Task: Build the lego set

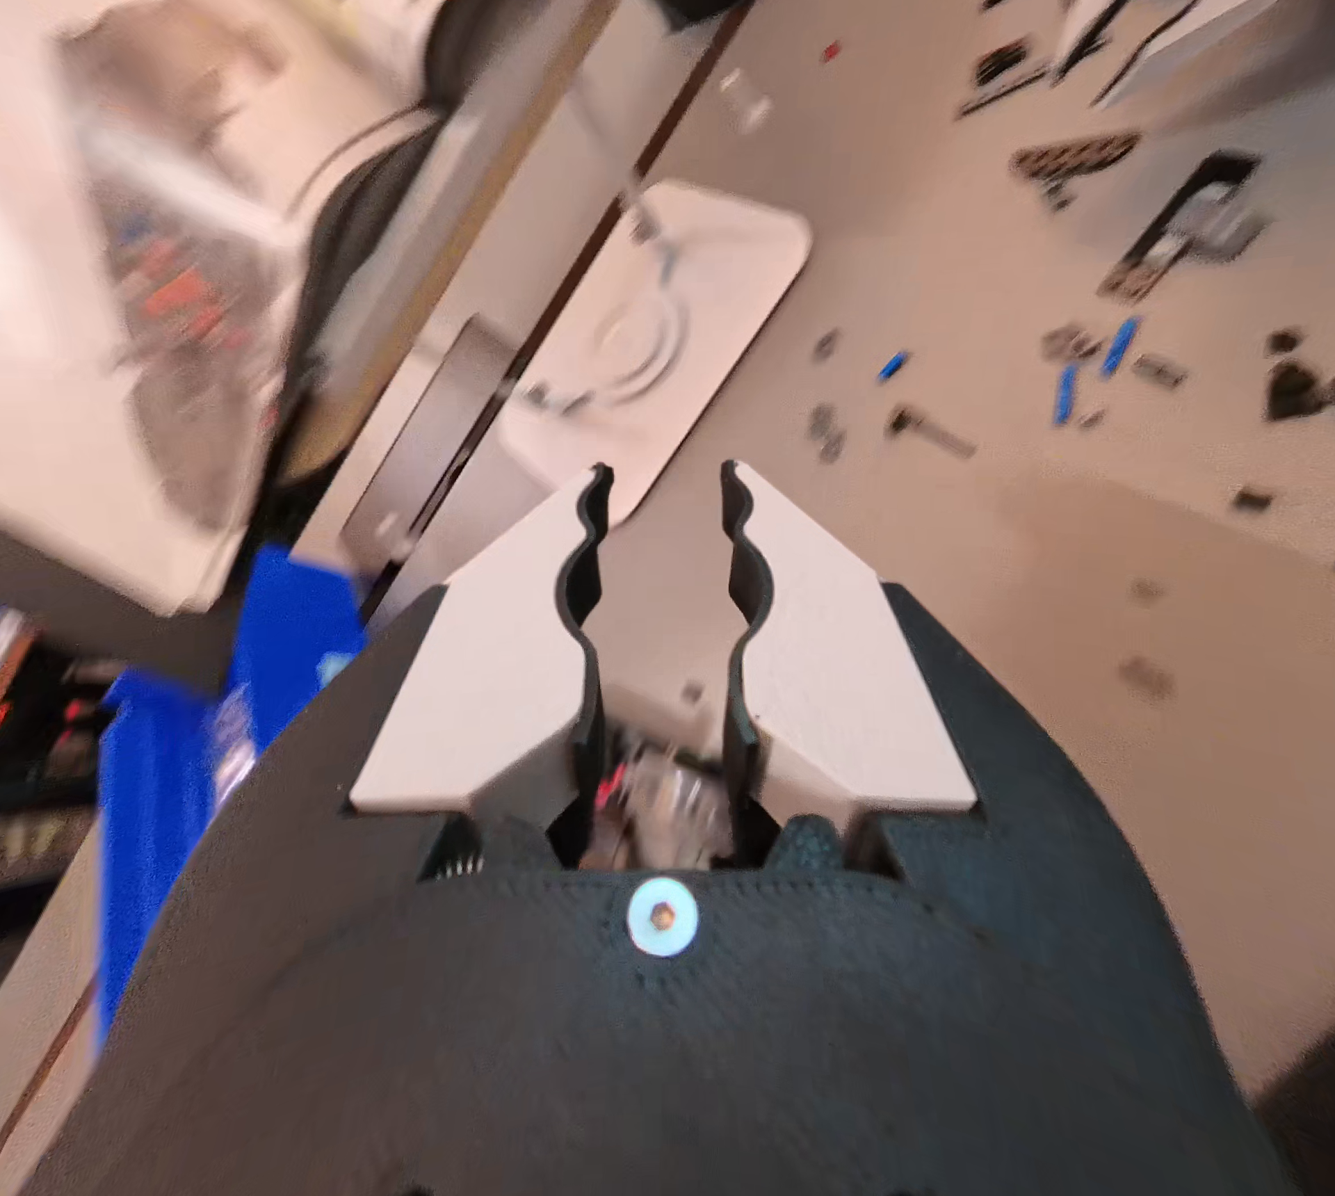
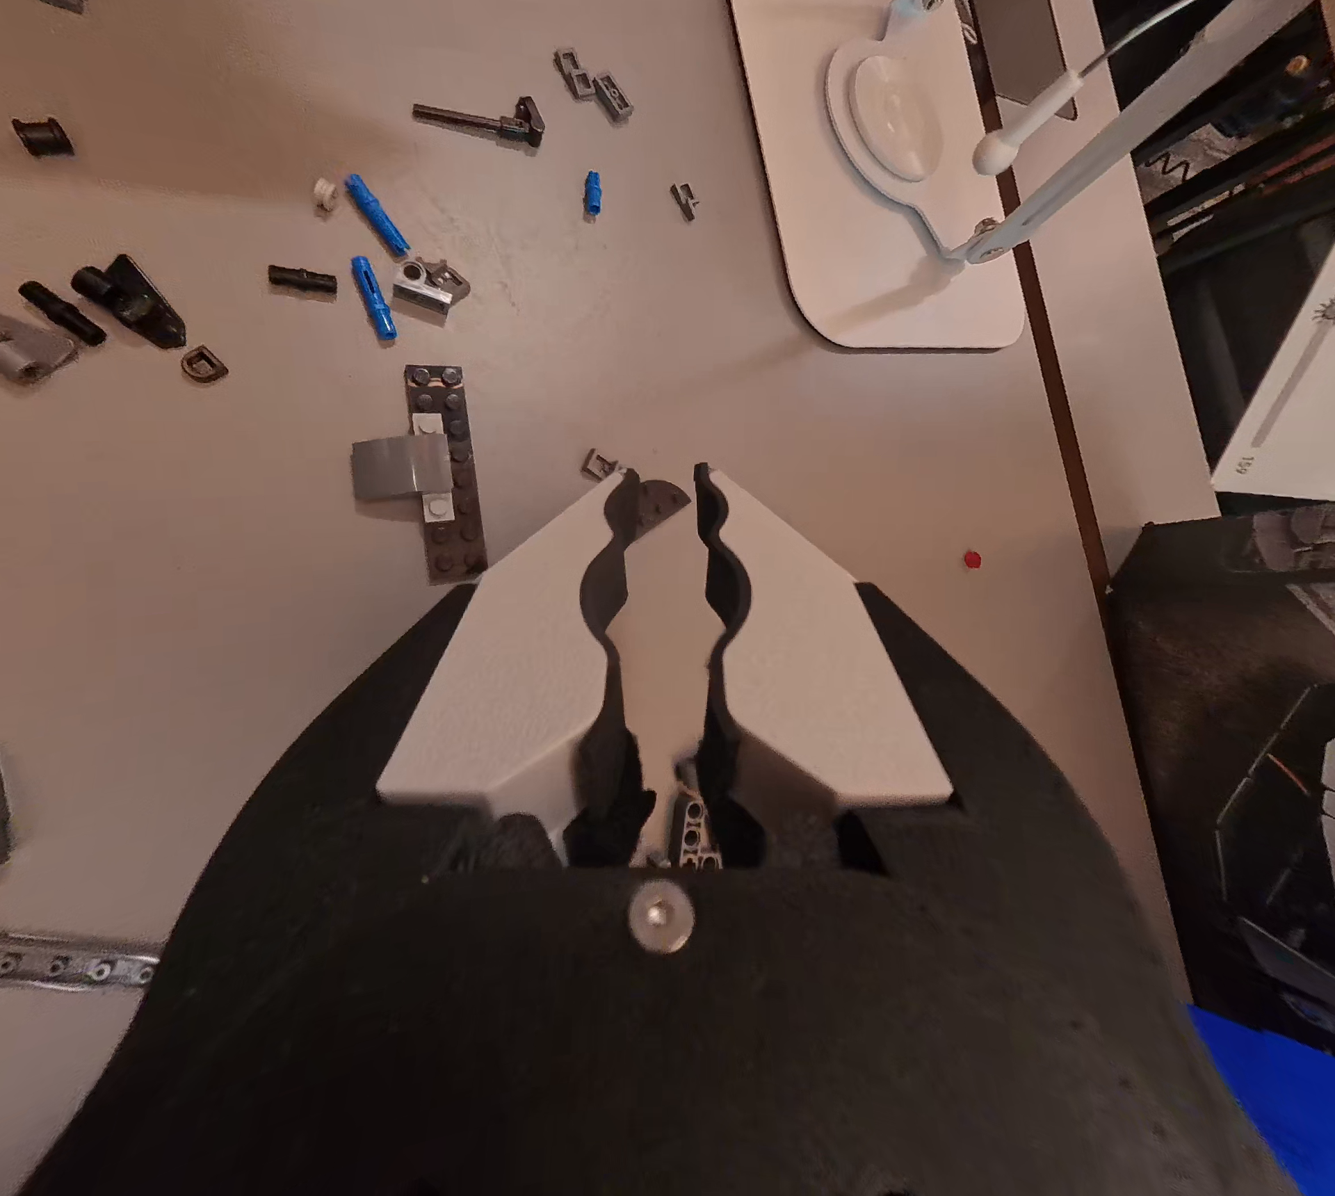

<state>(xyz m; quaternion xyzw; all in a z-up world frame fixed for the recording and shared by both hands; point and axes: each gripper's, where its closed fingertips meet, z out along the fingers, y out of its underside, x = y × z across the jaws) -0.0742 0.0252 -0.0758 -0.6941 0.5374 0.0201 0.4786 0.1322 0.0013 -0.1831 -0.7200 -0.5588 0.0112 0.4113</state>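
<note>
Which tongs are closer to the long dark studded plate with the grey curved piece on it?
Right. The right tongs hover just beside the plate; the left tongs are raised, well away from the plate.

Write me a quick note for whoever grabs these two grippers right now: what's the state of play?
Left gripper: open, empty, above the table; its view is blurred.
Right gripper: open, empty, tips over a dark rounded plate.
Parts: long black plate carrying a grey curved piece; blue pins and small bits loose around it.
Done: only that small sub-build.
Left: nearly everything.
</note>
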